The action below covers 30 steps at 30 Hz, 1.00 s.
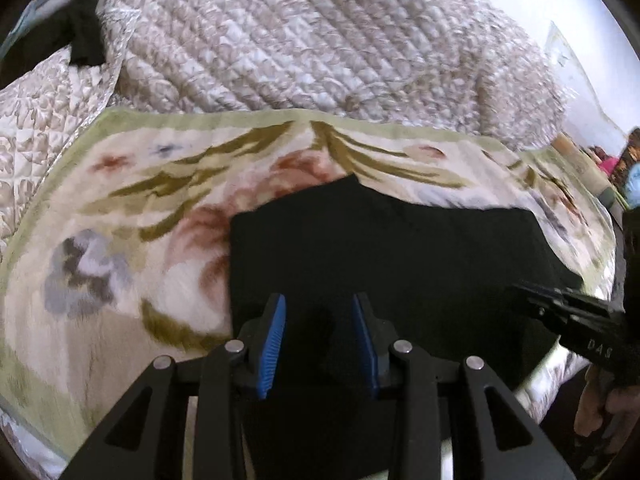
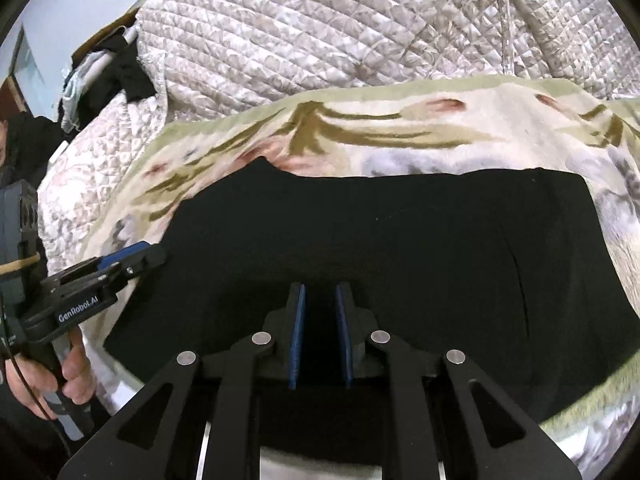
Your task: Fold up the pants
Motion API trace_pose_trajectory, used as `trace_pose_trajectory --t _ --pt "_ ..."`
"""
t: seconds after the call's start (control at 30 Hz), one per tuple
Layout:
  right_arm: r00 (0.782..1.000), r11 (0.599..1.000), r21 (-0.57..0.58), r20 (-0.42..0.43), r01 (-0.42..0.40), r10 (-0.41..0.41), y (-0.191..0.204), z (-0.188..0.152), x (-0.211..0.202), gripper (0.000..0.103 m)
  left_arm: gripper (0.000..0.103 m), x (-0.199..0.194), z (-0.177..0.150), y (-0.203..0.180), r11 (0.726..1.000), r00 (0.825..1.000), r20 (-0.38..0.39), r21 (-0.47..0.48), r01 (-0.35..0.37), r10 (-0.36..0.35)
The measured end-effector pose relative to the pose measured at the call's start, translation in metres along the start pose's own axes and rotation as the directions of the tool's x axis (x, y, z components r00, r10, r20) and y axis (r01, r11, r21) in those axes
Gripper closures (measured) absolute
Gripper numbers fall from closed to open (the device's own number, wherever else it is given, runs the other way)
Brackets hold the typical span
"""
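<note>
Nearest the lens: left gripper (image 1: 319, 344), blue-padded fingers (image 1: 273, 346) parted with a clear gap, nothing clamped, hovering over the near edge of the black pants (image 1: 400, 256). Pants folded into a flat, wide dark block on a floral blanket (image 1: 132, 208), spread over the bed; quilted beige bedspread (image 1: 304, 40) bunched beyond at 12 o'clock. Right gripper (image 2: 320, 334) likewise above the pants' near edge, fingers (image 2: 298, 336) only narrowly apart, empty between the pads, pressing nothing. In the right wrist view, left gripper at 9 o'clock, gripped by a hand (image 2: 60, 376), its tip at the pants' left edge. Dark clothing heap (image 2: 120, 68) at 10 o'clock.
</note>
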State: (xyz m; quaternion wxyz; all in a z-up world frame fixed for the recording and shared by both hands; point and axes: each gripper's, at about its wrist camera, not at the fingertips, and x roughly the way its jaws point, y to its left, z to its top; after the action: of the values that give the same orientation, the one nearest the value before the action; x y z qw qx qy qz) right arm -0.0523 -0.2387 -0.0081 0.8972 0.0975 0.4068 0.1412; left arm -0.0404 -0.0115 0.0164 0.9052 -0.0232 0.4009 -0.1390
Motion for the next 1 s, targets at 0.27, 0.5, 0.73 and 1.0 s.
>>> trace_pose_trajectory --t 0.27,0.5,0.73,1.0 --pt "0.999 0.996 0.086 -0.021 0.033 -0.031 -0.024 -0.031 -0.011 0.088 0.066 0.001 -0.026 -0.014 0.998 0.998 -0.045 0.038 0.048 -0.046" --pt "0.991 0.963 0.241 0.034 0.119 -0.131 -0.070 -0.035 -0.043 0.083 0.057 0.000 -0.025 -0.022 0.994 0.994 -0.057 0.041 0.099 -0.096" --pt "0.986 0.913 0.392 0.066 0.113 -0.151 -0.096 -0.050 -0.056 0.063 0.057 -0.002 -0.027 -0.037 0.986 0.987 -0.073 0.073 0.150 -0.145" --pt "0.981 0.854 0.509 0.088 0.107 -0.175 -0.125 -0.057 -0.067 0.047 0.057 -0.006 -0.020 -0.035 0.984 0.985 -0.041 0.064 0.168 -0.166"
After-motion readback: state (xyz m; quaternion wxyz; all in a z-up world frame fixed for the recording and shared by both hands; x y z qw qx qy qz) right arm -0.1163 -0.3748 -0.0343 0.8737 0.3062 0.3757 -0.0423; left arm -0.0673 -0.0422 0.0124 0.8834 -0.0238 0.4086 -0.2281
